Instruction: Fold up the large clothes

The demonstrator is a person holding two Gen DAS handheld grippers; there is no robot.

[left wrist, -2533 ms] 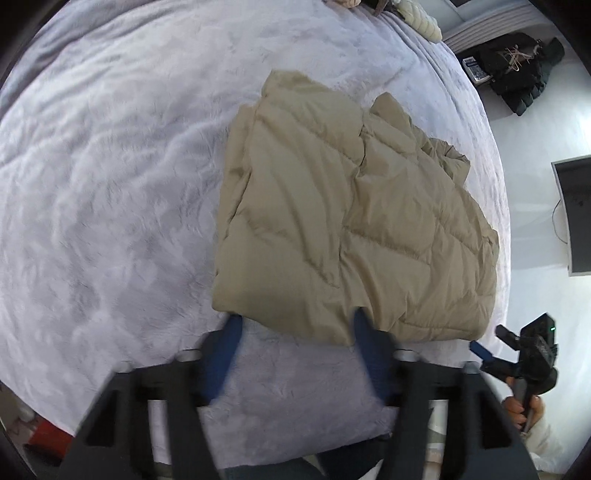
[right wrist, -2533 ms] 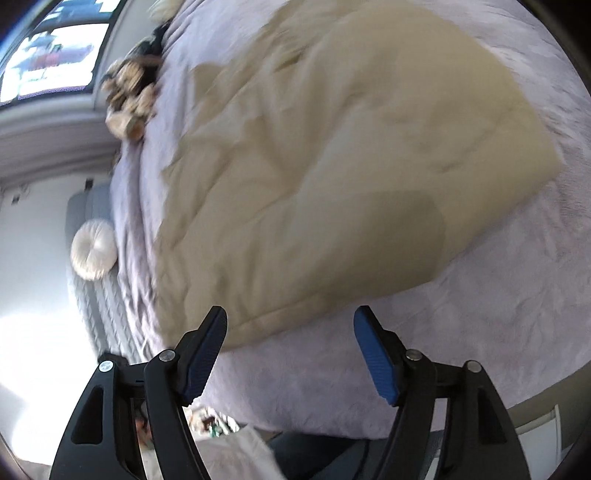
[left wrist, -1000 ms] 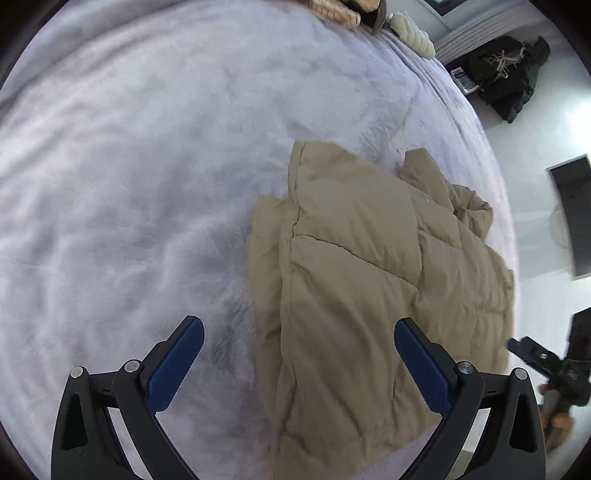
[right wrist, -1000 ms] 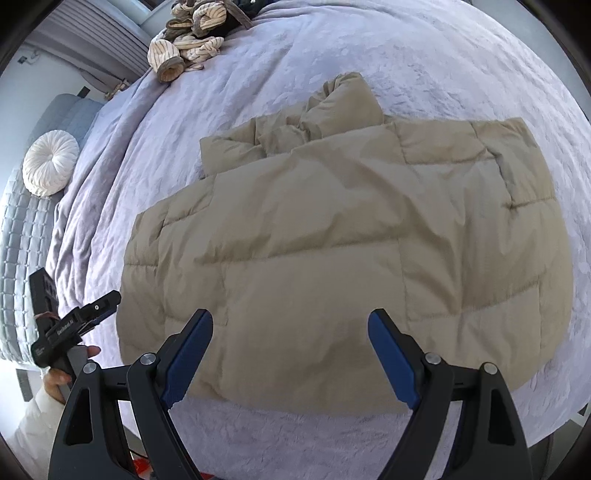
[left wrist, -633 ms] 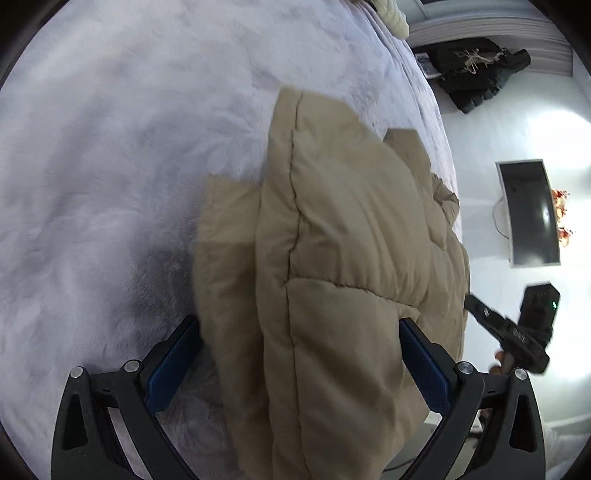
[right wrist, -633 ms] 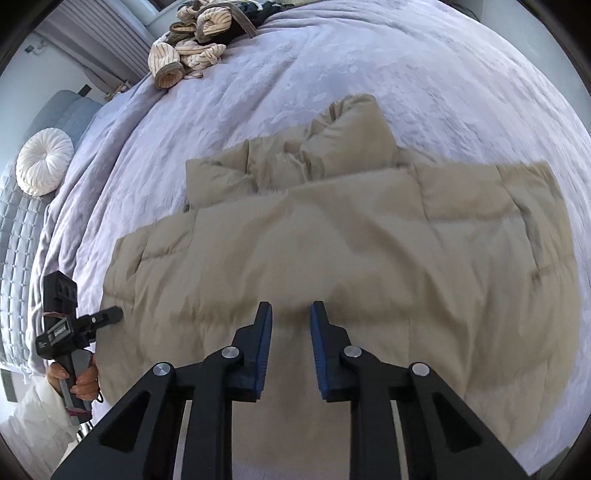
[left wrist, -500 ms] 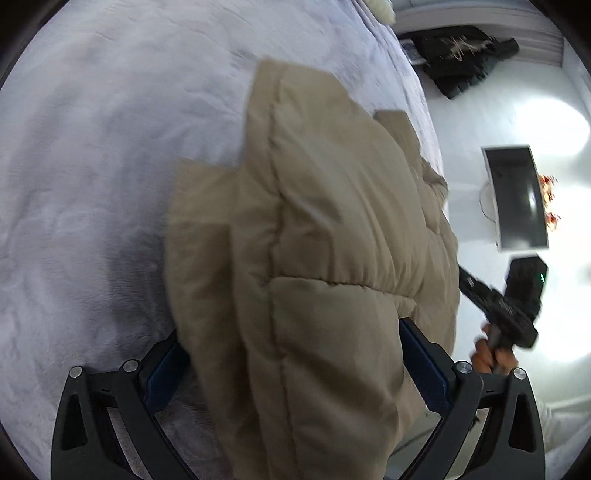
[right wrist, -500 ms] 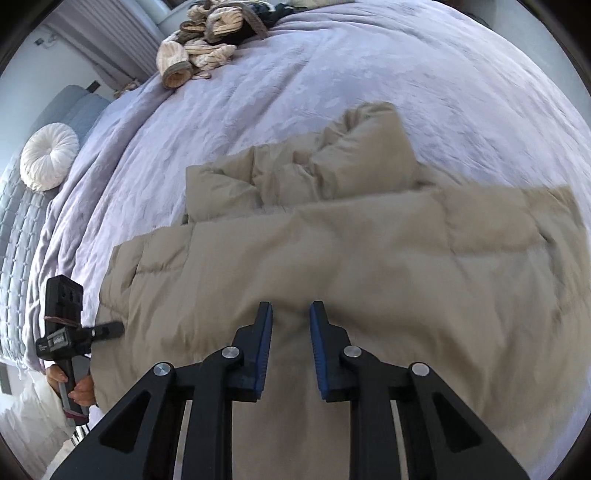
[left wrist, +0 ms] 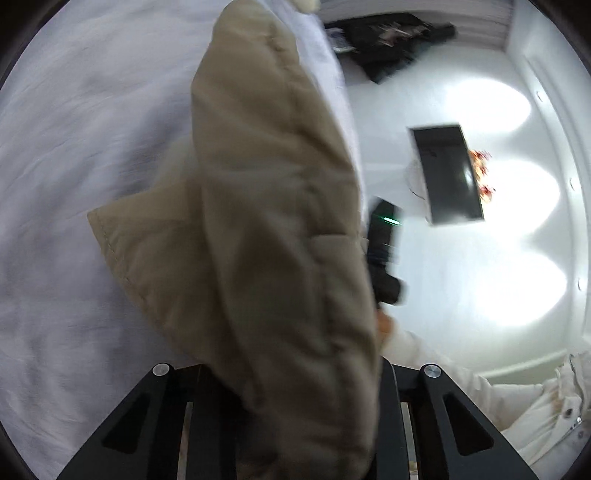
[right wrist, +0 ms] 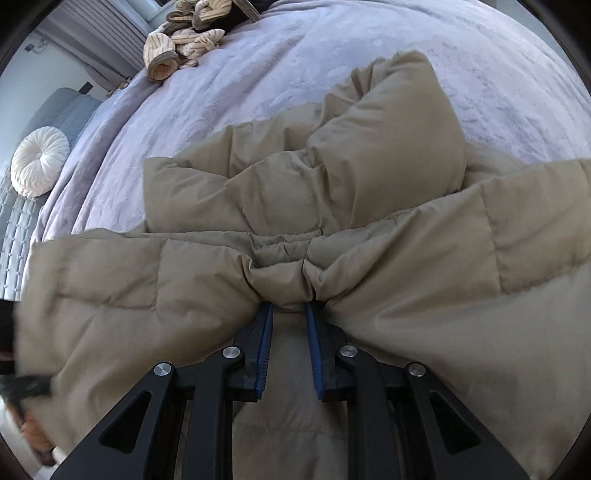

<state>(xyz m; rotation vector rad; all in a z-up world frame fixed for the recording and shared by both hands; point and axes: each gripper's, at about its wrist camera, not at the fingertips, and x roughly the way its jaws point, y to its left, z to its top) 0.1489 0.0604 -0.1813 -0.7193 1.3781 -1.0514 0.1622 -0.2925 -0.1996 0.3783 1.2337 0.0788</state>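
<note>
A beige quilted puffer jacket (right wrist: 369, 177) lies on a lilac bedspread (right wrist: 280, 74). My right gripper (right wrist: 289, 314) is shut on a bunched fold of the jacket at its near edge. In the left wrist view the jacket (left wrist: 266, 229) hangs lifted off the bedspread (left wrist: 74, 147). My left gripper (left wrist: 295, 398) is shut on its thick edge, and the fabric hides the fingertips. The right gripper's black body (left wrist: 384, 254) shows beyond the jacket, and the left one shows at the right view's left edge (right wrist: 14, 380).
A pile of striped knitwear (right wrist: 188, 33) lies at the far side of the bed. A round white cushion (right wrist: 38, 166) rests on a grey headboard to the left. A dark screen (left wrist: 447, 173) hangs on the white wall, and dark clothing (left wrist: 388, 40) lies beyond the bed.
Both grippers have closed on the jacket's near edge. The left one has lifted its side up off the bed, and the right one has moved in and pinched a fold.
</note>
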